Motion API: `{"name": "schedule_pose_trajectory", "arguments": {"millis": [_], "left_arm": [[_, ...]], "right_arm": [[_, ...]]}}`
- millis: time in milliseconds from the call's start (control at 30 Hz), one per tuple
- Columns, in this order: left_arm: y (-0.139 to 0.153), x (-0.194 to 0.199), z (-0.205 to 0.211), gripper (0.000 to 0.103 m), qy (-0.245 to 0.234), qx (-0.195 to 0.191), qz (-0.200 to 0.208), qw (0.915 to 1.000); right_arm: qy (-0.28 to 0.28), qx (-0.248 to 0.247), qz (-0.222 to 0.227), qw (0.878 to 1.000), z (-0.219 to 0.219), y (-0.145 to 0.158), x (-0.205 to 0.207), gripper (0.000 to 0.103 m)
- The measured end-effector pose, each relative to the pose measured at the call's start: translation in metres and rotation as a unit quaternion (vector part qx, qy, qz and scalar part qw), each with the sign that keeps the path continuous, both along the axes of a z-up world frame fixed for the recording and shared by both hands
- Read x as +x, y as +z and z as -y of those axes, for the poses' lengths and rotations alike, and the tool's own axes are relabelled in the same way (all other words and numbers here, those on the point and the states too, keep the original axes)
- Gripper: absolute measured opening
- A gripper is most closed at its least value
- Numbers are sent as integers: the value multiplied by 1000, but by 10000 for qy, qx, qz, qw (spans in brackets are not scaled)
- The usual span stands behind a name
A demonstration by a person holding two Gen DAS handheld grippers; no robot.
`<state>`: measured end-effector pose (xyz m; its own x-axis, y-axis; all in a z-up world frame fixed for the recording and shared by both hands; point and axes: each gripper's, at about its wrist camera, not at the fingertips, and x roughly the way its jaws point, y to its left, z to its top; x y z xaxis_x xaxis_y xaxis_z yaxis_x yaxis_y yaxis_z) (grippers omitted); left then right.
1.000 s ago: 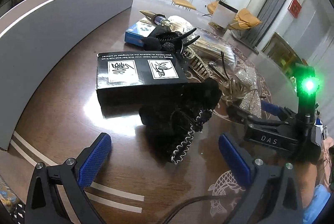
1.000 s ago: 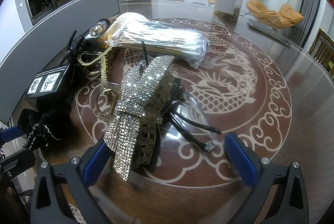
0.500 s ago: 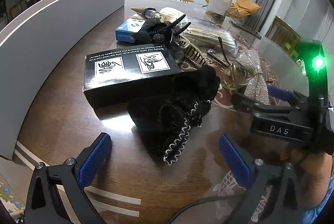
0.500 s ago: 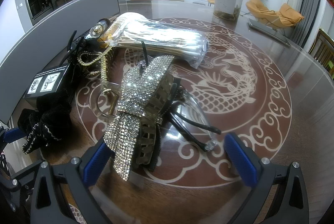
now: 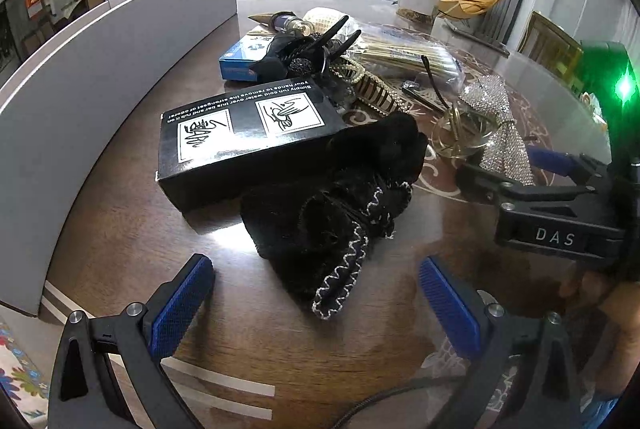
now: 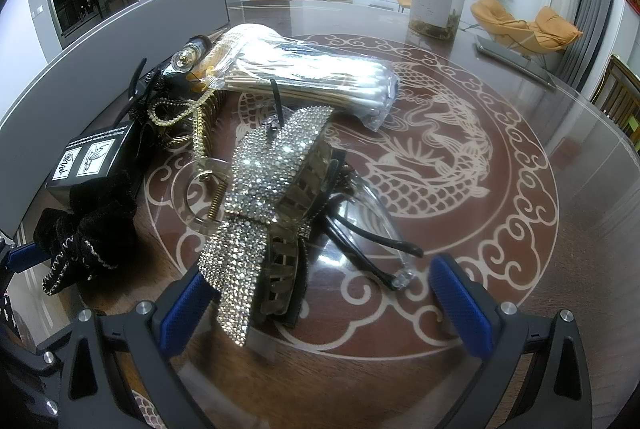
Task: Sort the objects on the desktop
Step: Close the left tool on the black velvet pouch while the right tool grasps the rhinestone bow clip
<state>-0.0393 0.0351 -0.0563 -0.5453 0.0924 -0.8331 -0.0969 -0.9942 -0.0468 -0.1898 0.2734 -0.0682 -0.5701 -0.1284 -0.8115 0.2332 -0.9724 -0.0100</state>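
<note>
Glossy table (image 6: 520,229), velvet scrunchie (image 5: 336,197), rhinestone clip (image 6: 264,181)

Both wrist views sit low, near the table (image 5: 120,229); sharing (centrally) the black scrunchie (image 5: 332,205).

Both views are evenly lit by indoor ceiling light, moderately bright; the glossy table (image 5: 120,229) throws back a white glare patch beside the black box (image 5: 240,145); a green lamp (image 5: 624,87) flares at the right edge; the rhinestone clip (image 6: 264,181) sparkles sharply; fisheye curvature bends the grey panel (image 5: 100,69), and black vignetting fills every corner; focus is crisp throughout.
</note>
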Motion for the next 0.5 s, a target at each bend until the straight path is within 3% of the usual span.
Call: {"name": "schedule_pose_trajectory", "arguments": {"millis": [500], "left_arm": [[-2,-1,-3,103,12,-260,8,9997]], "right_arm": [[-35,-3,-1,10000,-1,0,0,103]]}}
